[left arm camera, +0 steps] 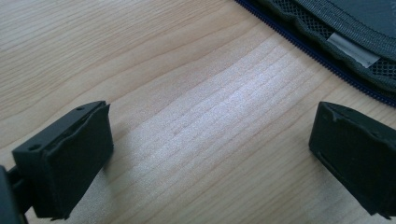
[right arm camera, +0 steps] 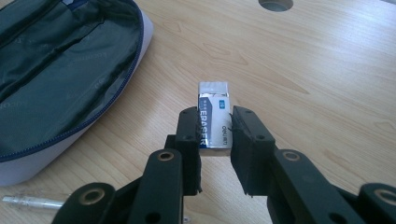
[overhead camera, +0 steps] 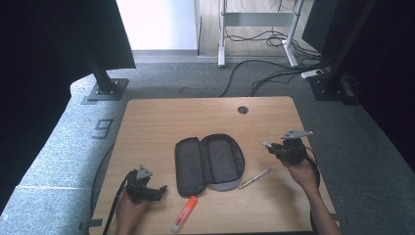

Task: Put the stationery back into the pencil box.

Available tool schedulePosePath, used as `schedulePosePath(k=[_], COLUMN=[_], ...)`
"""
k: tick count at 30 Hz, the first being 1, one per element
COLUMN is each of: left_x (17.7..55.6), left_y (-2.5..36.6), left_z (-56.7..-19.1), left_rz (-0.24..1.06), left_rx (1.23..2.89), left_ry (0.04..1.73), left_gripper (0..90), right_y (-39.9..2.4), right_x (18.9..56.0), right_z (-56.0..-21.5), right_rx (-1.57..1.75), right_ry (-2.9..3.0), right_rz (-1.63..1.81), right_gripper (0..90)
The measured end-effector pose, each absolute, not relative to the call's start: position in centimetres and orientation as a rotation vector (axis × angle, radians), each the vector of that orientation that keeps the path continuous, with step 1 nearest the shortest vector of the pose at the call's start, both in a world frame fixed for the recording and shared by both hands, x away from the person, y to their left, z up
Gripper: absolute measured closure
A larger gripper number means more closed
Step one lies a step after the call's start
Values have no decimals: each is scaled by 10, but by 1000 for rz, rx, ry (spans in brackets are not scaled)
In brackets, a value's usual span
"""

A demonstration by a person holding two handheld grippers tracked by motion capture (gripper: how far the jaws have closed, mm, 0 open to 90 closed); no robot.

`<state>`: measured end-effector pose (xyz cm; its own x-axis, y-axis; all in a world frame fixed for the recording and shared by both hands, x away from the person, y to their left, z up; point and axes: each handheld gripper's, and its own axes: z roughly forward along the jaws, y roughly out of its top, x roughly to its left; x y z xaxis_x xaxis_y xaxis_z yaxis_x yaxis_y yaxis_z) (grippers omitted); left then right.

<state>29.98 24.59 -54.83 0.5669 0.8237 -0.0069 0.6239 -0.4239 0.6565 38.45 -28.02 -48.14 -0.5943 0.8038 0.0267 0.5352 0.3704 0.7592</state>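
Our right tongs clamp a white eraser, its blue lettering legible up close; left tongs gape

A pale wooden surface carries the loose items. An orange highlighter lies near the front edge, left of centre, angled with its white end toward the near-left. A silver pen rests to the right of the middle, slanted from near-left to far-right. Far along the surface sits a round cable hole — right of centre, close to the back edge. Beyond the surface, grey carpet spreads out; black cables trail across it at the far right, and a black stand base sits at the far left.
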Motion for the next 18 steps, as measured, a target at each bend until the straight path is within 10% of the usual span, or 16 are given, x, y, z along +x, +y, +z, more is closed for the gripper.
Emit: schedulePosePath(k=[18], left_x=[300], left_y=[246], left_z=[-548], left_rz=[423], left_rx=[2186], left_ry=[1153], left_gripper=[0], right_y=[-257], right_x=[388], right_z=[-477], right_rx=[1118], right_ry=[2319], right_rz=[1096], right_gripper=[715])
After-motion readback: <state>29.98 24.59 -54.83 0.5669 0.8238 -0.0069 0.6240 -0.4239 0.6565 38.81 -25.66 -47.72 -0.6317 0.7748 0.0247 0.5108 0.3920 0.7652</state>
